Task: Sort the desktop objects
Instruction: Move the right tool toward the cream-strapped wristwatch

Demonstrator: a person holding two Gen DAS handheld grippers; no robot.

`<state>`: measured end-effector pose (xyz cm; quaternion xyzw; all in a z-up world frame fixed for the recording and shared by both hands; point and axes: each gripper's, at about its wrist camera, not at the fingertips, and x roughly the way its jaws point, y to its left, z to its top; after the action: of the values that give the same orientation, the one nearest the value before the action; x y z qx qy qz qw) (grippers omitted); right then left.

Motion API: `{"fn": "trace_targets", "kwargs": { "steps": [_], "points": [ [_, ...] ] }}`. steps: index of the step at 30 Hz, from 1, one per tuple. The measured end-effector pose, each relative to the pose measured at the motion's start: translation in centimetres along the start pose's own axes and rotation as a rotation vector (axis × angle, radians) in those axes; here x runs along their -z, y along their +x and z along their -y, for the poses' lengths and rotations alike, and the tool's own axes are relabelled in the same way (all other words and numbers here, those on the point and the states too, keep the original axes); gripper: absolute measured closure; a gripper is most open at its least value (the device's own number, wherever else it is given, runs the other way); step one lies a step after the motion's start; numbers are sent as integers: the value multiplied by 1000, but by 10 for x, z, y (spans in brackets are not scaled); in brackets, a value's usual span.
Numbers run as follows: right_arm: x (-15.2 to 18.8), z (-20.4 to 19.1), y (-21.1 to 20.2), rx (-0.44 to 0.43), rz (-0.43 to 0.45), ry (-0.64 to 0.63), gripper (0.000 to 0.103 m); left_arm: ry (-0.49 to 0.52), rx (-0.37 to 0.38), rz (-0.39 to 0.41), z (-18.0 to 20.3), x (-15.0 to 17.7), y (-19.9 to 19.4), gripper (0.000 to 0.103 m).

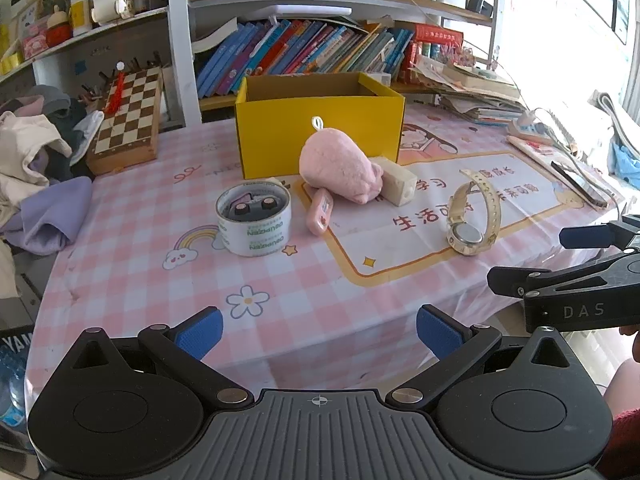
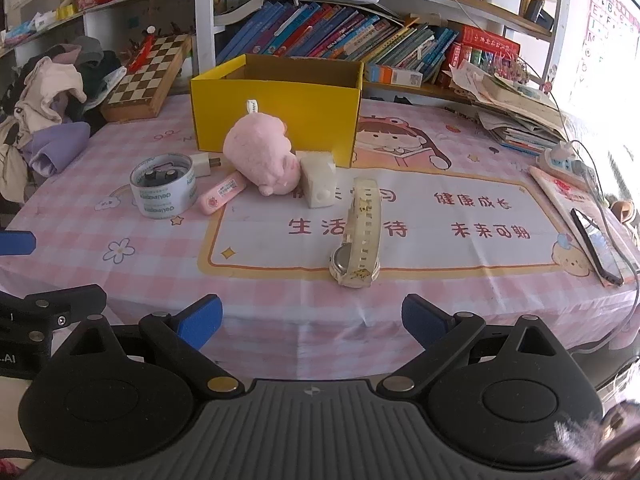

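Observation:
An open yellow box stands at the back of the table. In front of it lie a pink plush toy, a white cheese-shaped block, a pink flat case, a tape roll and a cream watch. A white plug lies behind the tape. My left gripper is open and empty at the near table edge. My right gripper is open and empty, short of the watch.
A chessboard case and a pile of clothes sit at the left. Book stacks, a power strip and a phone sit at the right. Bookshelves stand behind the box.

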<state>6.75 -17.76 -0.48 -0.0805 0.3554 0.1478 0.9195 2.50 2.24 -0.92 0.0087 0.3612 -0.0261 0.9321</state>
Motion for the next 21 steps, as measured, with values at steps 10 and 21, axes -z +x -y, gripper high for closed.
{"fn": "trace_targets", "kwargs": {
  "steps": [10,21],
  "points": [
    [2,-7,-3,-11,-7,-11,5,12,2,-4,-1,1,0,0],
    [-6,-14,1,-42,-2,-38,5,1,-17,13,-7,-3,-2,0]
  ]
}}
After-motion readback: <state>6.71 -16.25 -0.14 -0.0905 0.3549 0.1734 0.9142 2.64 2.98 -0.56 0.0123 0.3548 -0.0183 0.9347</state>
